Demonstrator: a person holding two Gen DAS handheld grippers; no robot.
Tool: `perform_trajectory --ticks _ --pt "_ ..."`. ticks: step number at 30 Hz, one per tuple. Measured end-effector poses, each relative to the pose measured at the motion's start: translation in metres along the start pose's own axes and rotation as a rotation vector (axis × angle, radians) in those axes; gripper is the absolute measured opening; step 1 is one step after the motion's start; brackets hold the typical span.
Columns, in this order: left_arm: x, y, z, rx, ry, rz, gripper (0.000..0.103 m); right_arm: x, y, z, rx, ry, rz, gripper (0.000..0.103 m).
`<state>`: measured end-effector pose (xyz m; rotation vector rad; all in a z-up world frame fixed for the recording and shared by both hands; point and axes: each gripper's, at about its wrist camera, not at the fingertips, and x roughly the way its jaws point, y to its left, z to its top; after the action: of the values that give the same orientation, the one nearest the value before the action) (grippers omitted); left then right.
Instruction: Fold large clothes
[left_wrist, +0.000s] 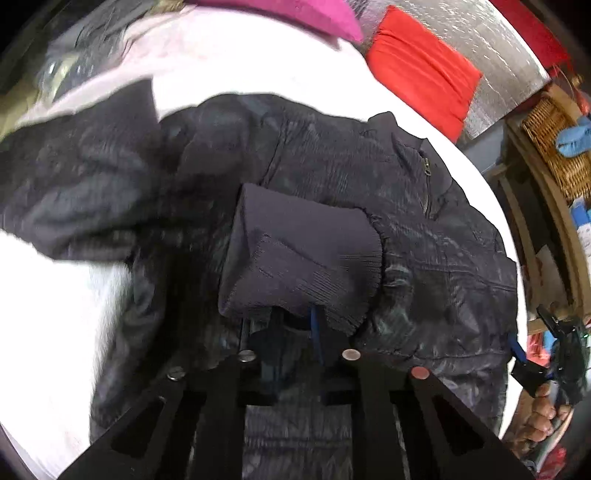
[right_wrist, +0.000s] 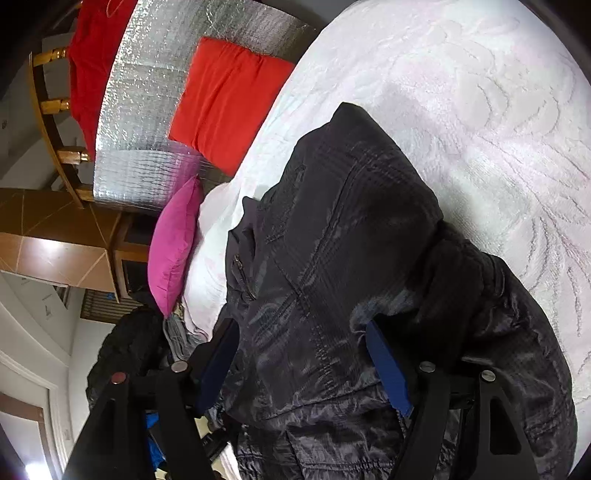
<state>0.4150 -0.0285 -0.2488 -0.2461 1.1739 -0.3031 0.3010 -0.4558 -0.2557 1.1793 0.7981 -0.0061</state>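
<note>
A large black jacket (left_wrist: 332, 177) lies spread on a white bedspread (left_wrist: 44, 295). My left gripper (left_wrist: 295, 325) is shut on the jacket's ribbed sleeve cuff (left_wrist: 299, 262) and holds it over the jacket's body. My right gripper (right_wrist: 303, 354) is open, its blue fingers (right_wrist: 388, 369) either side of the jacket's edge (right_wrist: 314, 295) without closing on it. The right gripper also shows at the right edge of the left wrist view (left_wrist: 532, 362), beside the jacket's side.
A red cushion (left_wrist: 421, 70) and a magenta cushion (left_wrist: 295, 14) lie at the head of the bed against a silver quilted panel (right_wrist: 147, 92). A wicker basket (left_wrist: 554, 144) stands on shelves beside the bed. A dark bundle (right_wrist: 125, 343) sits past the bed edge.
</note>
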Motion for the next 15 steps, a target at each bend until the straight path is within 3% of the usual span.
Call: perform_trajectory --ticks 4,5,7,9,12,13,15 --pt "-0.003 -0.017 0.006 0.074 -0.035 0.047 0.014 0.005 0.001 -0.002 -0.013 0.013 -0.028 0.074" --pt "0.000 -0.019 0.009 0.071 -0.031 0.045 0.018 0.007 0.002 -0.001 -0.014 0.016 -0.033 0.074" --pt "0.007 -0.015 0.011 0.044 0.000 0.025 0.040 0.012 0.002 -0.002 -0.016 0.030 -0.048 0.075" --pt "0.016 -0.009 0.012 0.026 0.024 0.016 0.042 0.018 0.003 -0.003 -0.018 0.042 -0.060 0.075" --pt "0.017 -0.003 0.010 0.004 0.009 -0.019 0.039 0.025 0.005 -0.005 -0.033 0.060 -0.087 0.075" --pt "0.015 -0.003 0.010 0.006 -0.002 -0.025 0.025 0.026 0.006 -0.005 -0.039 0.061 -0.094 0.075" --pt "0.014 -0.009 0.010 0.042 -0.020 0.000 0.011 0.027 0.007 -0.007 -0.050 0.064 -0.103 0.075"
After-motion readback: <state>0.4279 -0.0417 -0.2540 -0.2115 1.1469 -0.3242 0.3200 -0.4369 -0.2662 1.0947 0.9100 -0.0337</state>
